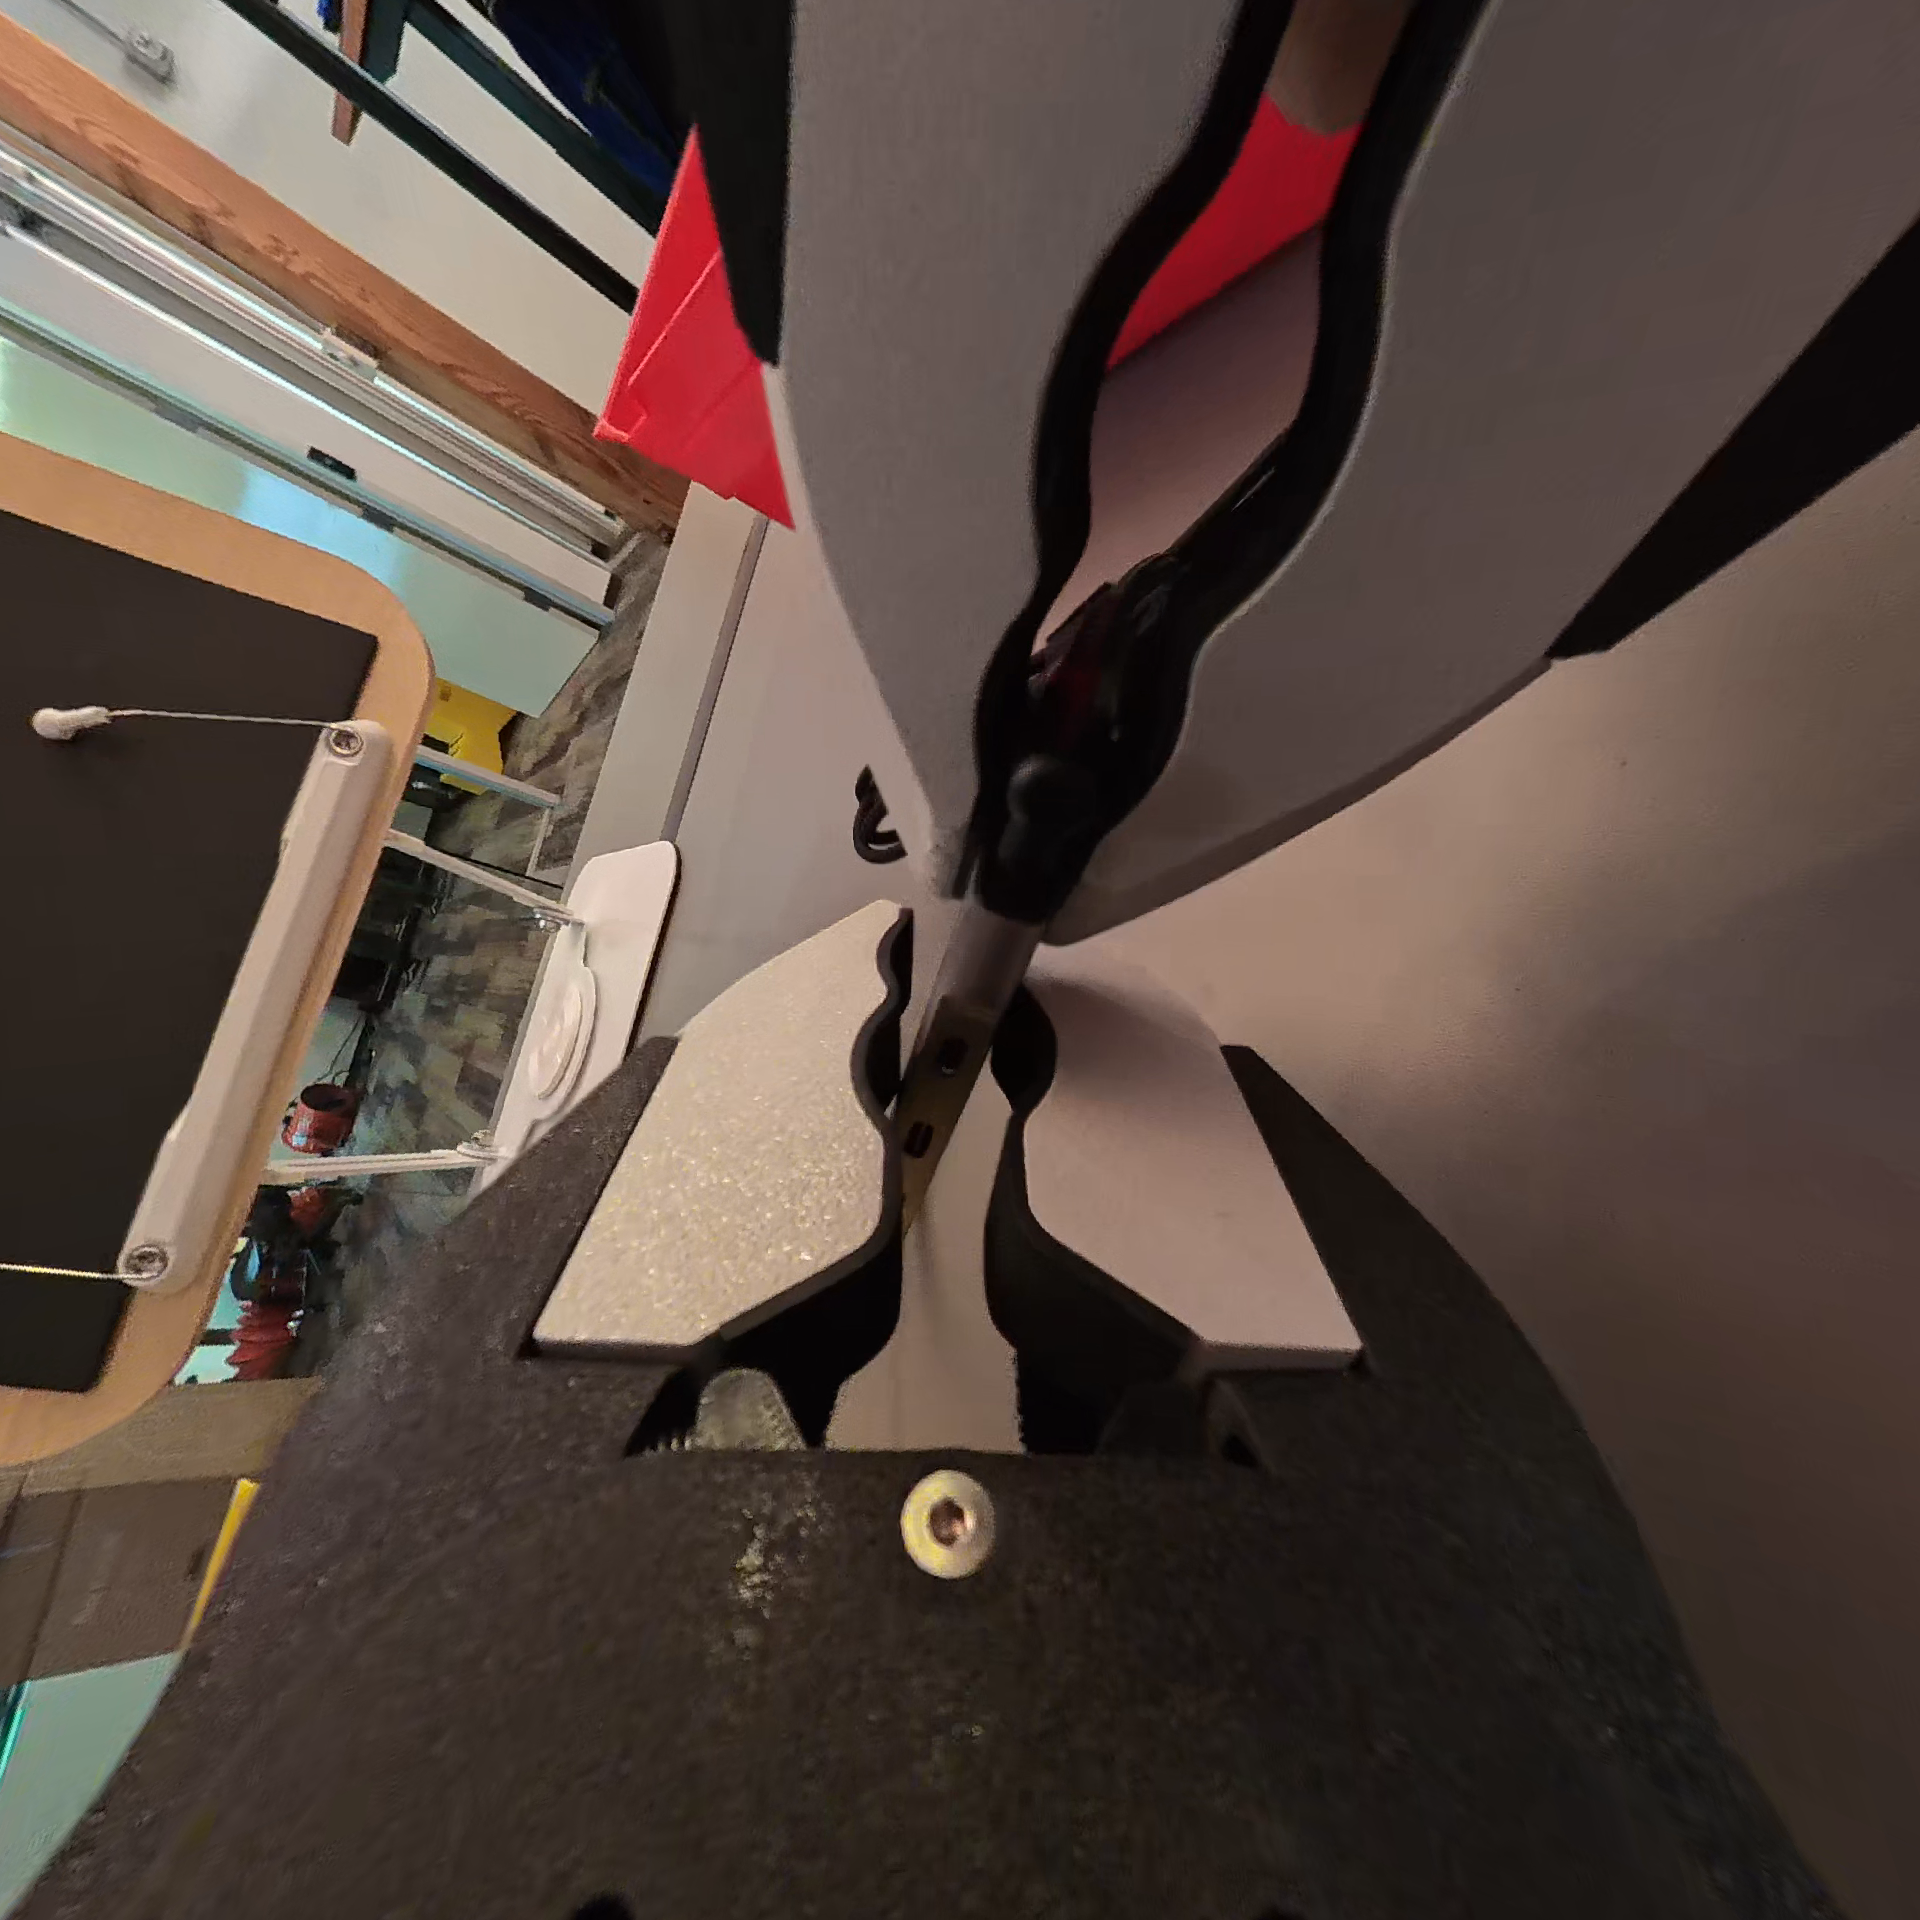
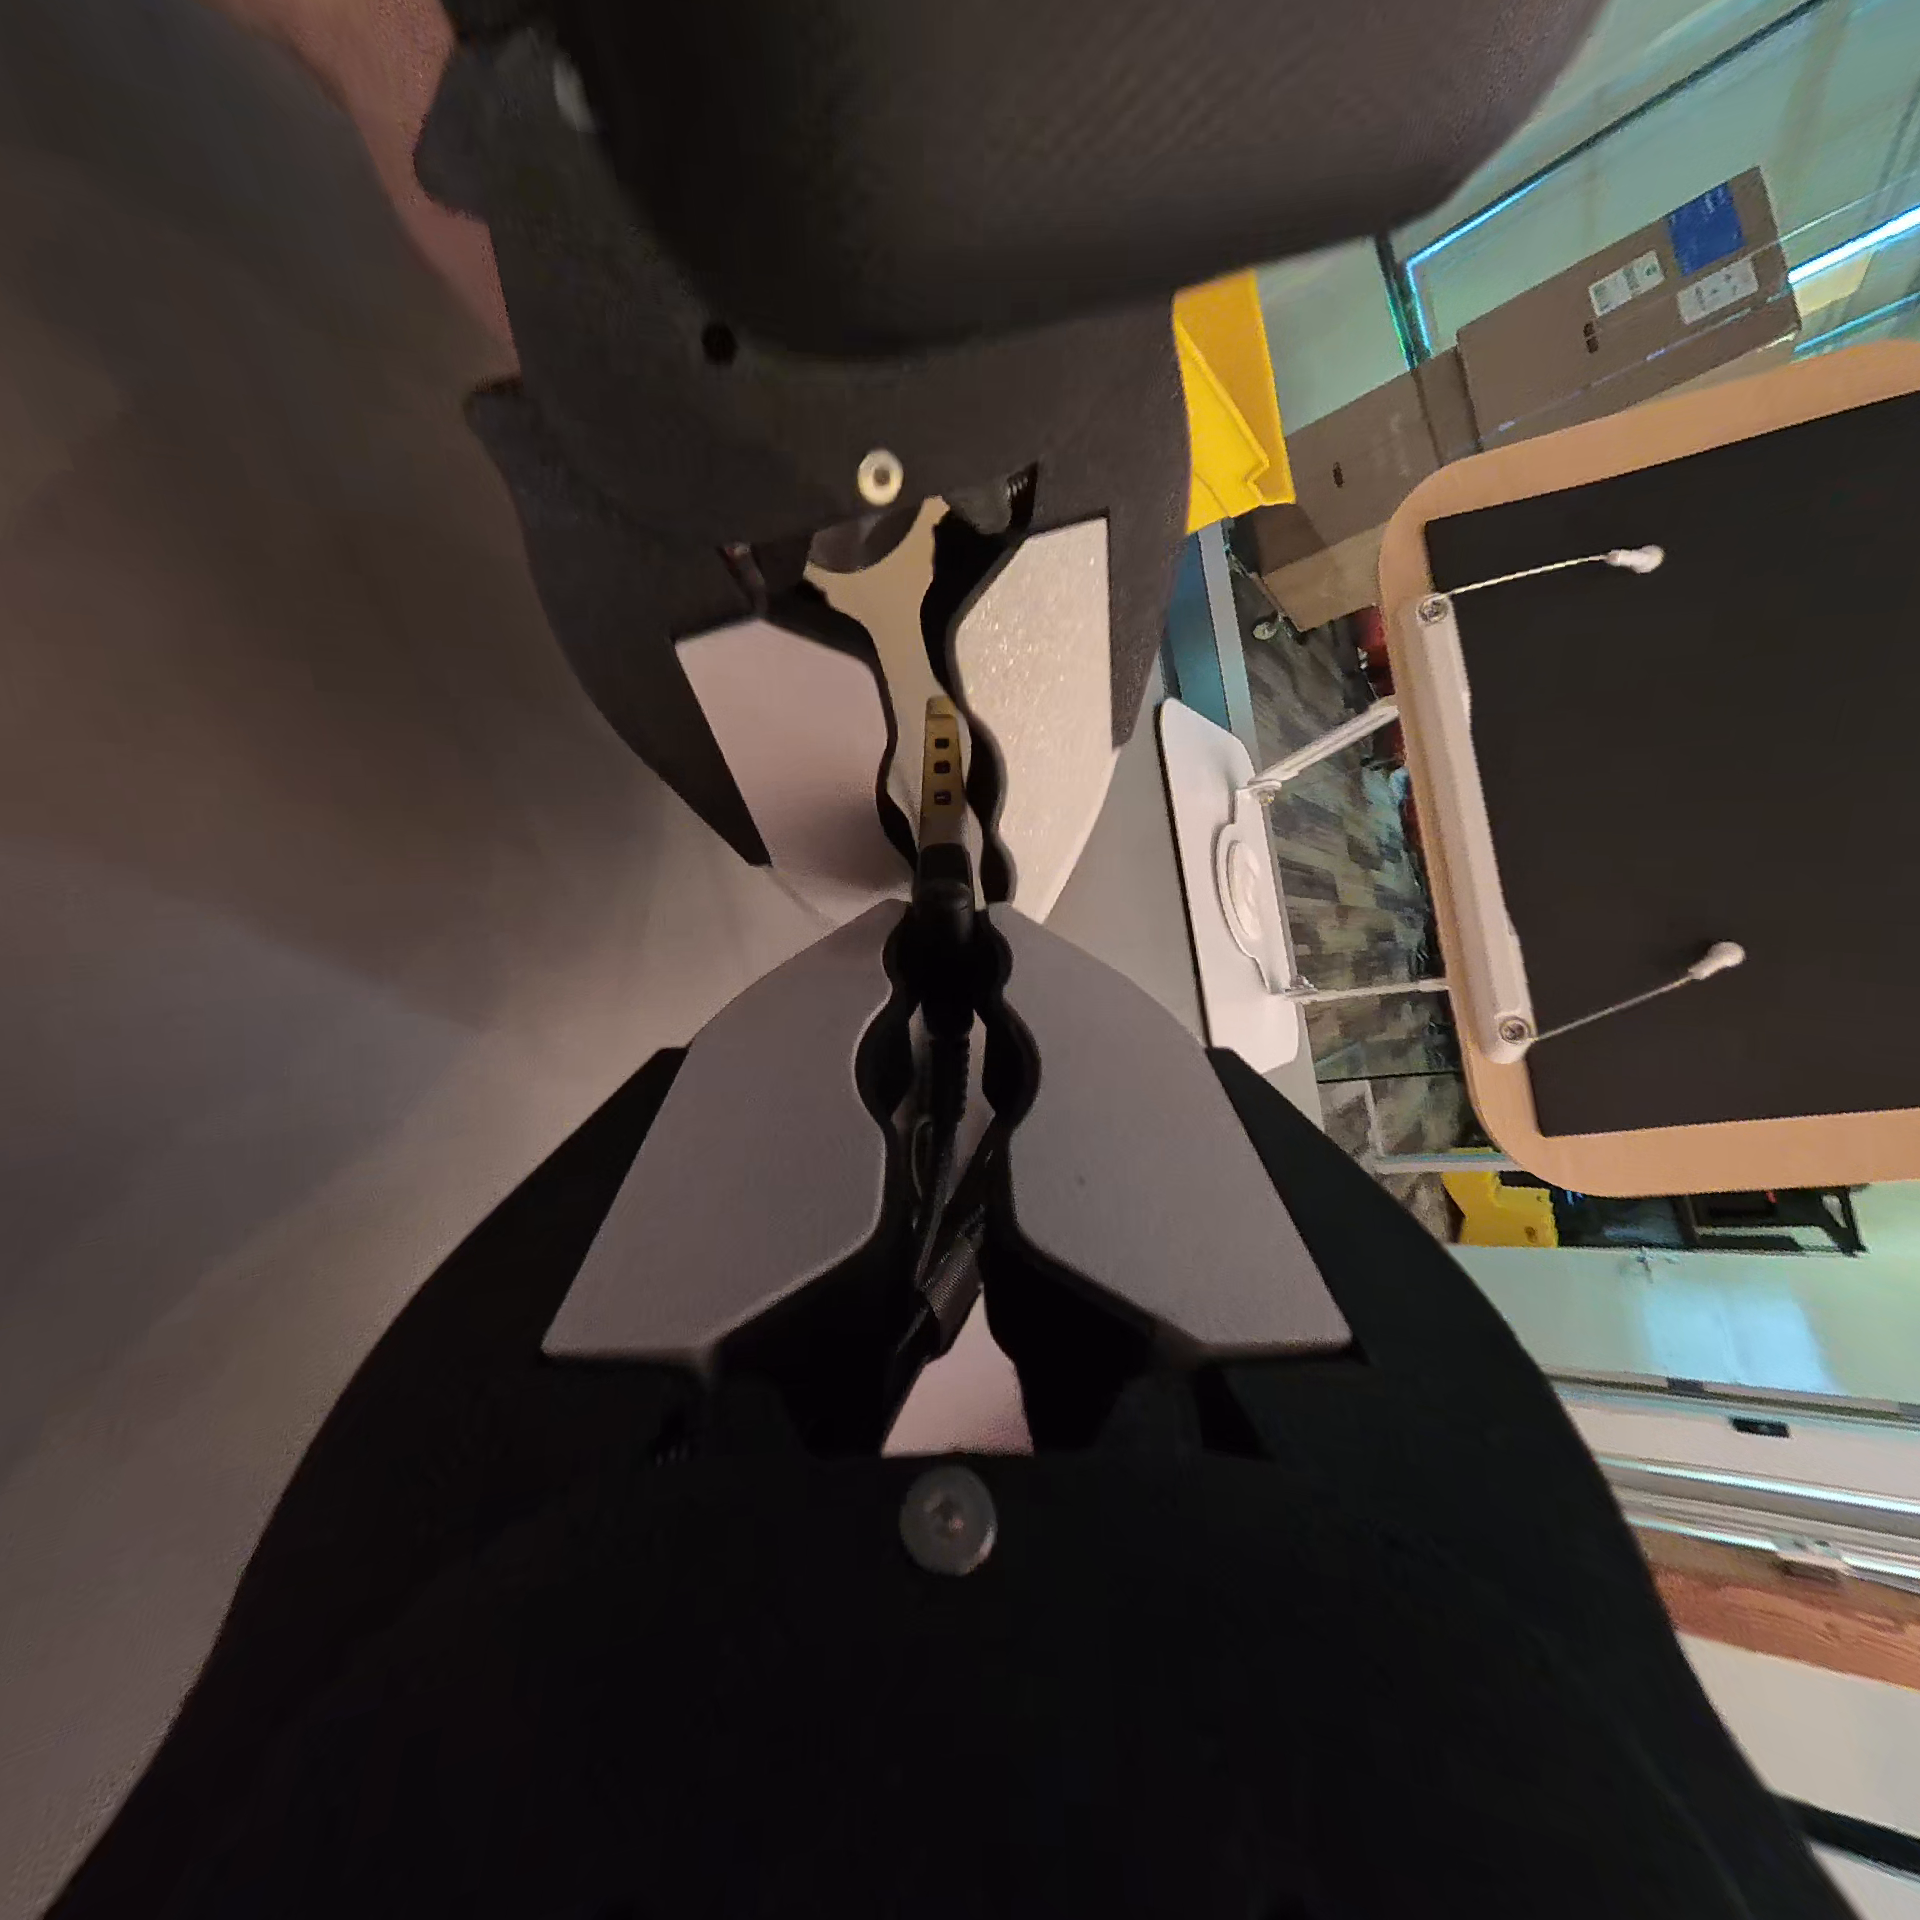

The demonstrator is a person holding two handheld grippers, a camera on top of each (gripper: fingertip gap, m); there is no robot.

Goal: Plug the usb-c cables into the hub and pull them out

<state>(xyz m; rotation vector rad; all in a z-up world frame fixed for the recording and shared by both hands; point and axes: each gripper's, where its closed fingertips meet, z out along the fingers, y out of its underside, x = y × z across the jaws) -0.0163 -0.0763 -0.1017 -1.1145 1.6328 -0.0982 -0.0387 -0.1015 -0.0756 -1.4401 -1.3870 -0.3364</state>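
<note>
In the left wrist view my left gripper (image 1: 961, 997) is shut on a slim metal hub (image 1: 951, 1060) with small ports along its edge, held edge-on between the pads. My right gripper (image 1: 1013, 894) comes from the top, shut on a black usb-c plug (image 1: 1029, 821) whose tip meets the hub's far end; how deep it sits is hidden. In the right wrist view my right gripper (image 2: 943, 920) grips the plug (image 2: 940, 904), and its braided cable (image 2: 940, 1195) runs back between the fingers. The left gripper (image 2: 951, 868) faces it, holding the hub (image 2: 940, 758).
Both grippers are above a pale table (image 1: 1455, 1039). A second black cable (image 1: 873, 821) lies on it. A red bin (image 1: 696, 395), a white stand base (image 1: 613, 966) and a black board with a wooden rim (image 2: 1662, 779) stand beyond. A yellow bin (image 2: 1226, 405) is farther off. The tips of both grippers are at nearly the same place.
</note>
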